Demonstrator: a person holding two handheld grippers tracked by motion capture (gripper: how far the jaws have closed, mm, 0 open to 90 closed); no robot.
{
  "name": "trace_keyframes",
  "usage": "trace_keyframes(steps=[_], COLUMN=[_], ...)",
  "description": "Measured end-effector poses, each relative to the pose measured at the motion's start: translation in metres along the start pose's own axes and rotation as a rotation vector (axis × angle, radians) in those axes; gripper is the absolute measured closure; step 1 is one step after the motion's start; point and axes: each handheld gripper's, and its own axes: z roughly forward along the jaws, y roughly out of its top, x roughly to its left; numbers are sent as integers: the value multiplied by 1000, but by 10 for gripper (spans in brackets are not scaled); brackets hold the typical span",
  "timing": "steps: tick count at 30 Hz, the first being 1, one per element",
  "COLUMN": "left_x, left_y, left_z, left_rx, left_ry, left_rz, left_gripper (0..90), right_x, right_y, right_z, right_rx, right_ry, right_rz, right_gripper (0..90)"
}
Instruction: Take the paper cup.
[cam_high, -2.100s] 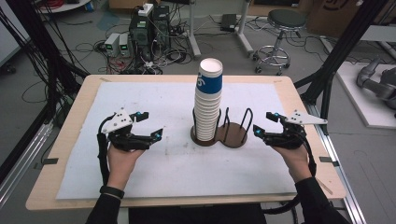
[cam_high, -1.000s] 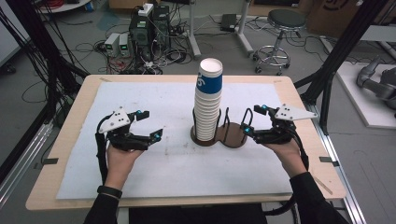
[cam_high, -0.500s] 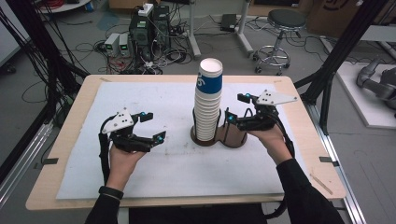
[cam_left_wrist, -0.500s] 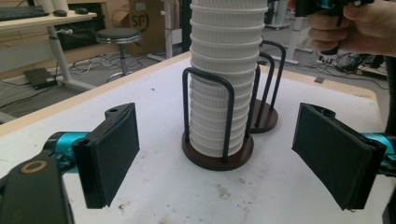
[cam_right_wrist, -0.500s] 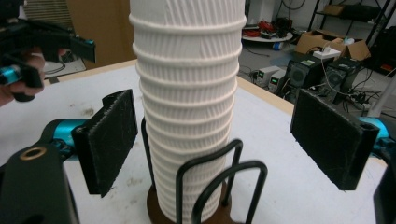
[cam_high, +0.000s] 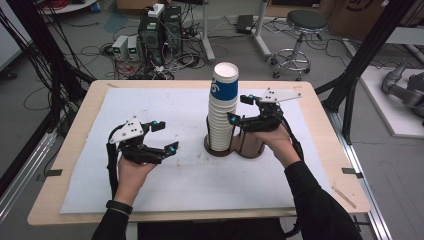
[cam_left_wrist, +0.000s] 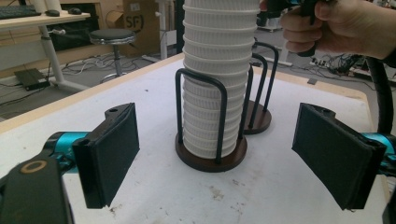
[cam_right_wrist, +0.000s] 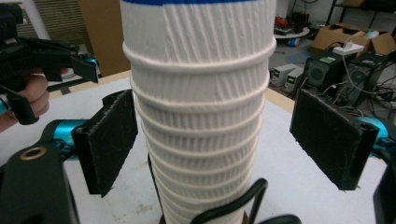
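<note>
A tall stack of white ribbed paper cups (cam_high: 223, 112), its top cup banded blue, stands in a black wire holder on a brown base (cam_high: 216, 150) at the table's middle. My right gripper (cam_high: 240, 108) is up against the stack's upper half from the right, open. In the right gripper view the stack (cam_right_wrist: 198, 116) sits between the pads; the left pad (cam_right_wrist: 112, 140) is very near it and the right pad (cam_right_wrist: 331, 140) stands apart. My left gripper (cam_high: 166, 136) rests open to the left of the holder, pointing at the stack (cam_left_wrist: 215, 84), with nothing between its pads.
The holder's second wire bay (cam_high: 251, 145) stands beside the stack with no cups in it. A white mat (cam_high: 165, 180) covers the wooden table (cam_high: 65, 210). A stool (cam_high: 304, 22) and electronics (cam_high: 155, 30) stand on the floor beyond the far edge.
My right gripper has moved left from the table's right side to the cup stack, and its open pads now flank the stack. The left gripper has stayed put.
</note>
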Motion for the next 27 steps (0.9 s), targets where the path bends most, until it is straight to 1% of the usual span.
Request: trace_keyframes(steps=[1, 2, 4, 5, 10, 12, 14, 16, 18, 21, 24, 27], left_x=[0, 0, 0, 0, 0, 0, 0, 0, -1, -2, -3, -3], left_y=[0, 0, 0, 0, 0, 0, 0, 0, 0, -1, -1, 0], left_z=[0, 0, 0, -1, 1, 1, 1, 2, 3, 4, 5, 5], left_rx=[-1, -1, -5, -5, -6, -4, -6, -3, 1, 3, 7, 0], left_ry=[0, 1, -5, -2, -10, -12, -14, -17, -21, -28, -30, -27], left_rz=[1, 1, -1, -3, -4, -4, -5, -3, -4, -4, -4, -5], left_gripper=[144, 144, 144, 144, 144, 144, 145, 144, 145, 145, 144, 144], right_x=[0, 0, 1, 1, 1, -1, -2, -2, -3, -4, -5, -5], right_y=[3, 3, 4, 5, 6, 8, 9, 11, 13, 13, 13, 13], right_z=[3, 3, 6, 8, 15, 17, 20, 22, 23, 25, 26, 26], right_rx=[3, 3, 4, 10, 21, 24, 28, 39, 47, 48, 46, 48], right_ry=[16, 16, 30, 37, 46, 49, 61, 66, 69, 73, 75, 72], right_rz=[2, 2, -6, -3, -1, -10, -9, -7, -16, -19, -20, -29], right_gripper=[153, 153, 153, 153, 153, 150, 144, 137, 136, 136, 136, 138])
